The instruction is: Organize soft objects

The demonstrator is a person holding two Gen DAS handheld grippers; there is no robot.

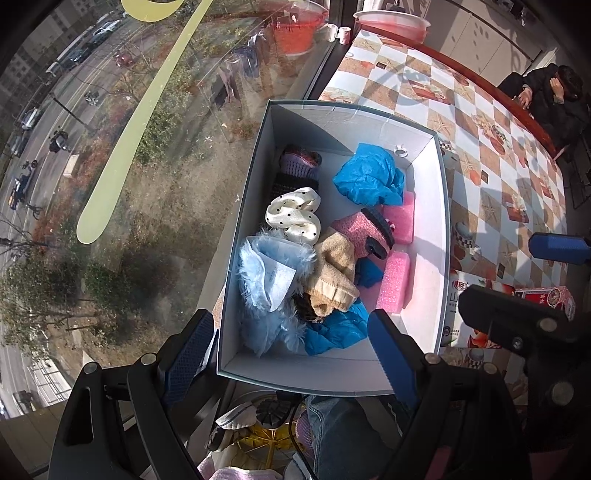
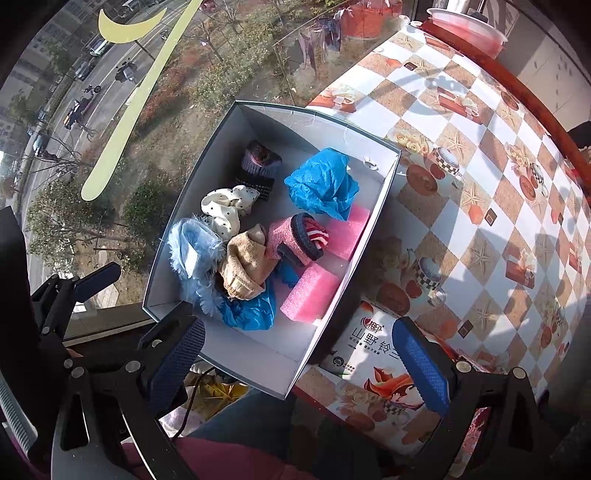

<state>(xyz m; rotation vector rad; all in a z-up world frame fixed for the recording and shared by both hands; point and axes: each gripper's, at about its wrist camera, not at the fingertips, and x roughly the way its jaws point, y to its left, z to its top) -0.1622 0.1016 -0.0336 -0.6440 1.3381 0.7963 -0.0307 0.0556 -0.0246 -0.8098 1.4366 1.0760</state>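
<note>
A white open box (image 1: 430, 236) (image 2: 373, 206) stands on the table's near-left corner by the window. It holds several soft things: a fluffy light-blue piece (image 1: 269, 288) (image 2: 194, 254), a beige knit (image 1: 334, 273) (image 2: 245, 264), a white dotted cloth (image 1: 295, 214) (image 2: 225, 206), a pink knit sock (image 1: 364, 230) (image 2: 291, 236), blue crumpled pieces (image 1: 371, 175) (image 2: 323, 182), pink foam blocks (image 1: 395, 282) (image 2: 308, 291) and a purple-black knit (image 1: 299, 164) (image 2: 258, 162). My left gripper (image 1: 291, 354) is open and empty above the box's near end. My right gripper (image 2: 299, 354) is open and empty, just right of it.
The table (image 1: 480, 147) (image 2: 480, 184) has a checked patterned cloth. A printed carton (image 2: 373, 358) (image 1: 458, 302) lies right of the box. A large window (image 1: 110, 147) is left of the box. A red basin (image 1: 391, 22) stands at the far end. A person (image 1: 554, 96) sits at the far right.
</note>
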